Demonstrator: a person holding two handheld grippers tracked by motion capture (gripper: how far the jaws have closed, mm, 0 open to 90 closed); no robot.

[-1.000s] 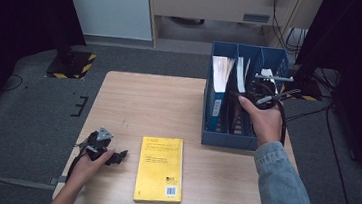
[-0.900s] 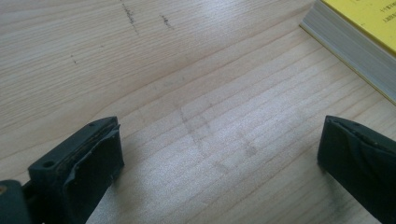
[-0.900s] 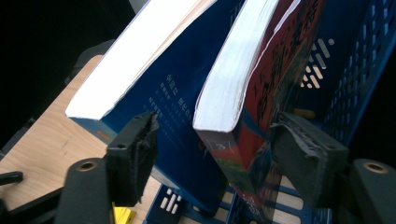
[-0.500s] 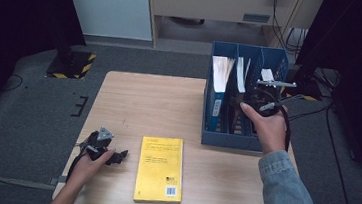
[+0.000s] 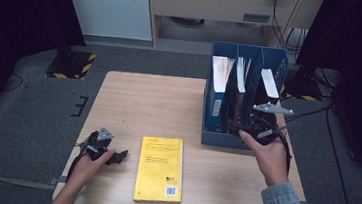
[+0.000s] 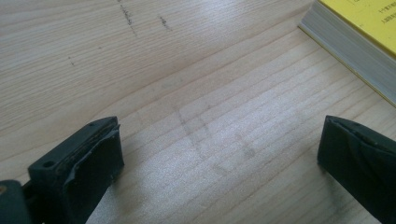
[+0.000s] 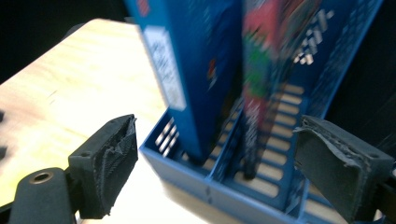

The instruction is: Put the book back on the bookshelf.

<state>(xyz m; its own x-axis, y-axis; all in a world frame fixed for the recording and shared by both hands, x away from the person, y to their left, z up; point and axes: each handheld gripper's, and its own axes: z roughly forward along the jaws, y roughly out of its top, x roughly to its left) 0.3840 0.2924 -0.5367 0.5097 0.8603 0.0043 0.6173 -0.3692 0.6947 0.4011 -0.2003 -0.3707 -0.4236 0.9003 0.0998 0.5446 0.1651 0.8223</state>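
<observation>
A yellow book (image 5: pixel 160 168) lies flat near the front edge of the wooden table (image 5: pixel 143 103). A blue three-slot file rack (image 5: pixel 225 139) stands at the right, with a thick blue book (image 5: pixel 218 93) upright in its left slot and a thin book (image 5: pixel 241 80) in the middle slot. My right gripper (image 5: pixel 249 127) hovers at the rack's front wall. In the right gripper view it (image 7: pixel 219 144) is open, and its jaws frame the blue book (image 7: pixel 187 70) and the thin book (image 7: pixel 254 84). My left gripper (image 5: pixel 116 154) rests low, left of the yellow book. It (image 6: pixel 219 163) is open over bare wood.
A white sheaf (image 5: pixel 269 83) fills the rack's right slot. The yellow book's page edge (image 6: pixel 345 46) lies to the upper right of the left jaws. Cables (image 5: pixel 328 121) trail off the table's right side. Dark floor surrounds the table.
My right gripper has drawn back from above the rack toward the person, down to its front wall. The left gripper and the yellow book have stayed put.
</observation>
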